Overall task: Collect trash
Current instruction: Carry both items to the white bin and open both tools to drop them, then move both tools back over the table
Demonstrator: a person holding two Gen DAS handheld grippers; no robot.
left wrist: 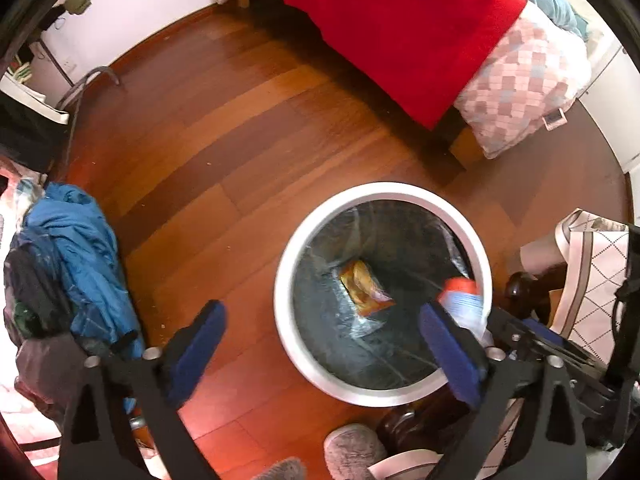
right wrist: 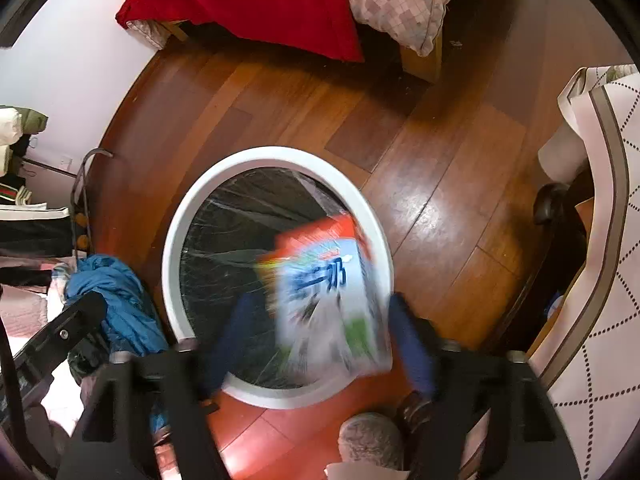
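Inside lined bin (left wrist: 384, 192): snack wrapper (left wrist: 365, 287); milk pkg (right wrist: 332, 292) blurred above rim.

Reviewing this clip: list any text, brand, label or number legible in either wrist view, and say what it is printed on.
"奶": large blue character on the white, red and blue carton blurred in motion between the open right tongs over the white bin; the character beside it is too smeared to read.
Orange snack wrapper in the bin: print too small to read.
White tag by the checked pillow: unreadable.
Nothing else carries text.
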